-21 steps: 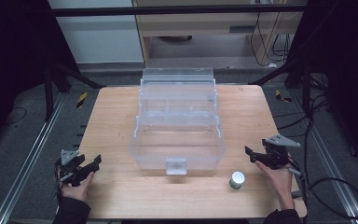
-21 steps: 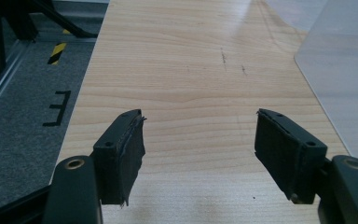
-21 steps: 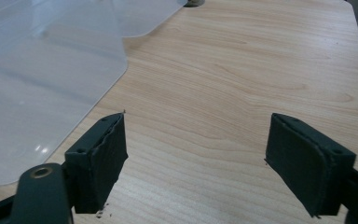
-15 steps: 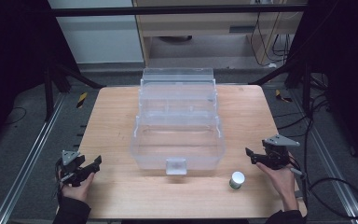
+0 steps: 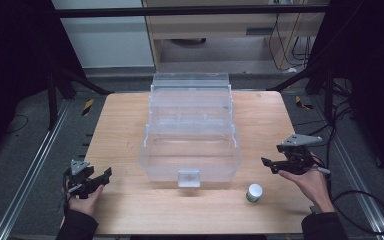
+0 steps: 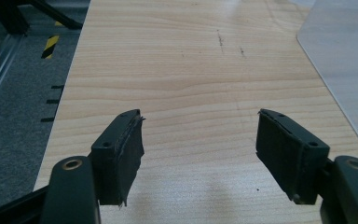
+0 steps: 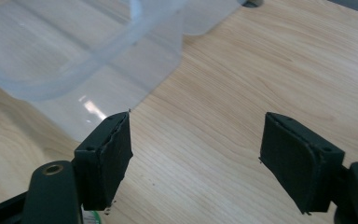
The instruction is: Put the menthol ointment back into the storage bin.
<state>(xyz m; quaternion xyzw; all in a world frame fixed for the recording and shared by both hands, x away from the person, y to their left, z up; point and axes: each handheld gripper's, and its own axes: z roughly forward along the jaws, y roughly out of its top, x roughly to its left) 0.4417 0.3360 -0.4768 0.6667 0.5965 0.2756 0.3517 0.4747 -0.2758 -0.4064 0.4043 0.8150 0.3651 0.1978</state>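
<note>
Two clear plastic bins [image 5: 191, 132] sit nested mid-worktop [image 5: 130, 125] in the high view, nothing visible inside them, with a small white-capped jar [image 5: 253, 192] off the front right corner. Left gripper [image 5: 99, 178] rests low at the front left edge, right gripper [image 5: 272, 165] hovers near the jar. Left gripper view: jaws spread wide over bare wood. Right gripper view: jaws wide too, bin wall [image 7: 74, 60] just ahead.

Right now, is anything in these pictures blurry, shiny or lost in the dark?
High view: the wooden table is brightly lit, its surroundings dark. Right gripper view: a glare spot on the clear plastic bin, whose near wall looks soft. Left gripper view: wood grain sharp, faint shadows beneath the jaws.
</note>
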